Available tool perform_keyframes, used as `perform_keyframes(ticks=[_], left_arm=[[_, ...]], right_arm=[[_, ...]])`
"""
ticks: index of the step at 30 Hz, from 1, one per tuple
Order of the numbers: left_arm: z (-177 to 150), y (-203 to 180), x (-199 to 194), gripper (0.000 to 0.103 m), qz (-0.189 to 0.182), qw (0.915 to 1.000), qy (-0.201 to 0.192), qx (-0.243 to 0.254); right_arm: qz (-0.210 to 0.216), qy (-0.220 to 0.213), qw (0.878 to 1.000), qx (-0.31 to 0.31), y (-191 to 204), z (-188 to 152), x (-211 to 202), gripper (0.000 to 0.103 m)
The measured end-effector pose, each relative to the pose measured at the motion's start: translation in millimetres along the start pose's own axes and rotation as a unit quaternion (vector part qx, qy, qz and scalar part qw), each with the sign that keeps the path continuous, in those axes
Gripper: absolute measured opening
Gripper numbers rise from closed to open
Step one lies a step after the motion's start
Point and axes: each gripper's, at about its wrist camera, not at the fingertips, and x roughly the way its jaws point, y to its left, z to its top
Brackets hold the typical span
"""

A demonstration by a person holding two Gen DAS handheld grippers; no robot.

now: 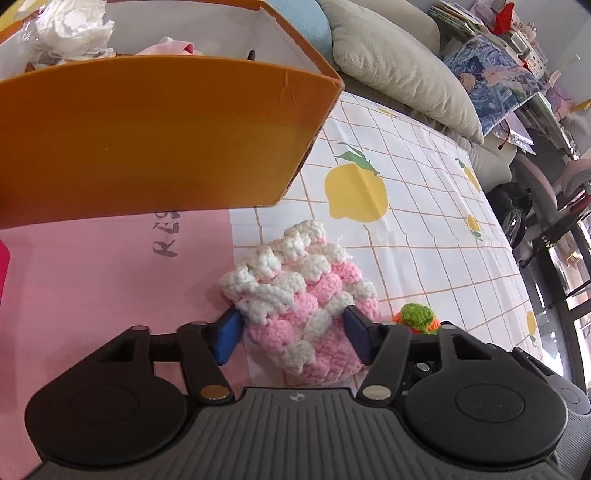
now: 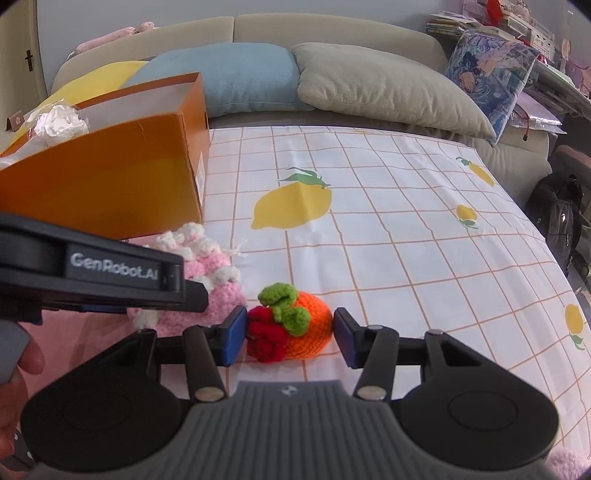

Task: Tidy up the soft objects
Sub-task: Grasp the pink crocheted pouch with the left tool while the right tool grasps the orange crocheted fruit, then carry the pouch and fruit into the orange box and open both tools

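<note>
While lying on the lemon-print cloth [image 2: 388, 229], resting just in front of the orange box [image 1: 155, 136]: the pink and white crochet pouch [image 1: 303, 295], partly on the pink sheet [image 1: 92, 280] spreading out from under that box. Sitting astride this pouch with both blue pads [image 1: 227, 338] close at its sides, jaws spread, not clearly squeezing: left gripper [image 1: 291, 336]. Lying beside the pouch, on the side away from the box, only a green and orange edge peeking out in the left view: the orange crochet fruit [image 2: 295, 325] with green leaves and red knots. Straddling that fruit, jaws spread, left pad touching the red knots, right pad just beside the orange body: right gripper [image 2: 291, 332]. Holding crumpled white wrapping [image 1: 70, 26] and something pink inside: the box, open-topped. Leaning behind the box against the sofa back: a blue cushion [image 2: 236, 74] and a grey cushion [image 2: 384, 92].
</note>
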Motion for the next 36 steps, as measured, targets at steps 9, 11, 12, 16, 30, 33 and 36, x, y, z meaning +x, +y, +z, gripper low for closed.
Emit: perform_keyframes(ticks=[9, 11, 12, 16, 30, 33, 36], left_arm=[[-6, 2, -24, 0.033, 0.008, 0.9989, -0.038, 0.028], [-8, 6, -39, 0.032, 0.004, 0.9979, -0.056, 0.031], [-9, 8, -47, 0.032, 0.002, 0.9973, -0.065, 0.034], [-11, 18, -85, 0.032, 0.012, 0.9925, -0.109, 0.054], [47, 52, -164, 0.032, 0.076, 0.9787, -0.157, 0.108], [63, 58, -166, 0.032, 0.087, 0.9764, -0.16, 0.116], [75, 62, -163, 0.032, 0.102, 0.9737, -0.156, 0.131]], right_arm=[[0.002, -0.008, 1.0, -0.01, 3, -1, -5, 0.049], [0.003, -0.019, 1.0, -0.015, 5, 0, -11, 0.049], [0.003, -0.026, 0.999, -0.02, 7, 1, -15, 0.049], [0.018, -0.052, 0.998, -0.04, 17, 5, -35, 0.049], [0.095, -0.134, 0.978, -0.125, 81, 95, -72, 0.049], [0.097, -0.137, 0.975, -0.142, 95, 120, -65, 0.049], [0.099, -0.129, 0.975, -0.154, 108, 138, -53, 0.049]])
